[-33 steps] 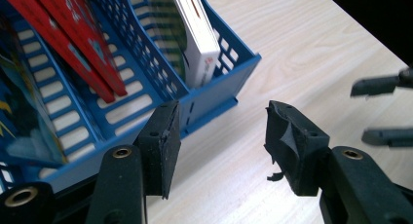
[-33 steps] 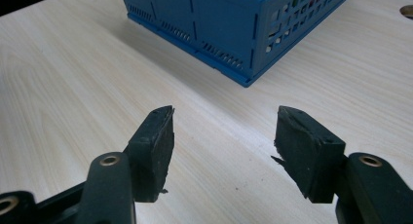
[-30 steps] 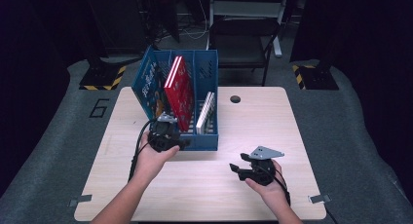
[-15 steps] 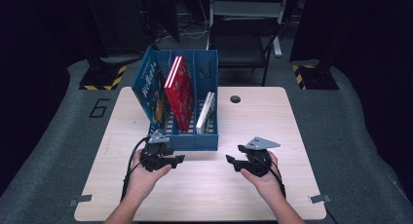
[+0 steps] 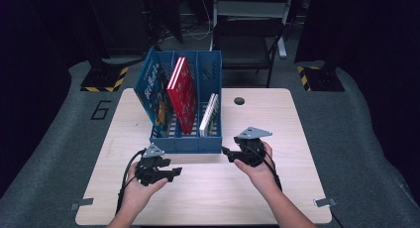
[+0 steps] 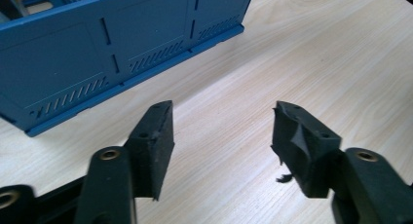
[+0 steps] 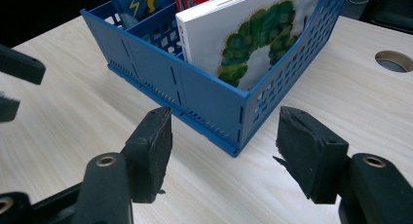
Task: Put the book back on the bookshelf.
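In the high view we hold the left claw (image 5: pixel 171 172) low in the frame, left of centre, over bare tabletop (image 5: pixel 277 124), just below the blue rack (image 5: pixel 185 141). Its jaws stand spread with nothing between them; they have just been opening wider. In the left gripper view the two pads (image 6: pixel 155 136) frame only wood grain, and the rack's front wall (image 6: pixel 97 63) fills the upper left.

We hold the right claw (image 5: pixel 227 153) at the centre of the high view, just right of the rack's near right corner, apart from it. Its jaws are spread too, with nothing pinched. In the right gripper view that claw (image 7: pixel 221 151) points at the rack's corner (image 7: pixel 229 112), which sits in the middle of the frame beyond the pads.

The rack stands at the upper middle of the tabletop with three slots. A blue book (image 5: pixel 154 91) leans in the left slot, a red book (image 5: pixel 182 91) in the middle one, and a white book (image 5: pixel 210 111) in the right one. In the right gripper view the white book (image 7: pixel 243 34) shows a green caterpillar on its cover. A round hole (image 5: pixel 239 100) lies in the tabletop right of the rack.
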Available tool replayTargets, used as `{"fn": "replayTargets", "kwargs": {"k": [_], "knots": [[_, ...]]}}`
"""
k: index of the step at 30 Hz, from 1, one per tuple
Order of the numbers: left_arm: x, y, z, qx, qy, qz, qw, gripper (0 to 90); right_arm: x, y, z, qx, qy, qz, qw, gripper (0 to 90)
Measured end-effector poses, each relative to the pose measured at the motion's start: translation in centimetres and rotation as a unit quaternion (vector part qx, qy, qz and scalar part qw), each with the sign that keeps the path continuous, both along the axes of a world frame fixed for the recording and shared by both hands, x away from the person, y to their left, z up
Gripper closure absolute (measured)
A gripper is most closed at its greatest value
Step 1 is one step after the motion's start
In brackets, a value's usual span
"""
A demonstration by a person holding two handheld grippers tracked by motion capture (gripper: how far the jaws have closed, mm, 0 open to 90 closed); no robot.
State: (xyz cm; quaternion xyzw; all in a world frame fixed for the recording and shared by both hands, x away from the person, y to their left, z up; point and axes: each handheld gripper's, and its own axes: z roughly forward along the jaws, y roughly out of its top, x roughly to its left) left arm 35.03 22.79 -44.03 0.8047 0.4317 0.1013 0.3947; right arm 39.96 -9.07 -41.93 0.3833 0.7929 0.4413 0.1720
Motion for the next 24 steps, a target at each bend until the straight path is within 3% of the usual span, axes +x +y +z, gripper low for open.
{"fn": "replayTargets", "kwargs": {"k": [5, 11, 19, 24], "knots": [[-0.3, 0.1, -0.3, 0.002, -0.019, 0.0, 0.9998, 38.6, 0.9, 0.8, 0.9, 0.007, 0.006, -0.006, 0.9999, 37.7], [-0.4, 0.3, -0.6, 0.012, -0.017, -0.019, 0.9996, 37.0, 1.8, 1.5, 2.6, 0.0, -0.001, -0.012, 0.9999, 37.7], [-0.4, 0.4, -1.0, 0.011, -0.015, -0.022, 0.9996, 36.0, 2.9, 2.4, 5.1, 0.0, -0.004, -0.014, 0.9999, 37.8], [-0.4, 0.4, -1.3, 0.012, -0.014, -0.022, 0.9996, 36.0, 3.6, 3.0, 5.7, 0.001, 0.0, -0.021, 0.9998, 37.9]]}}
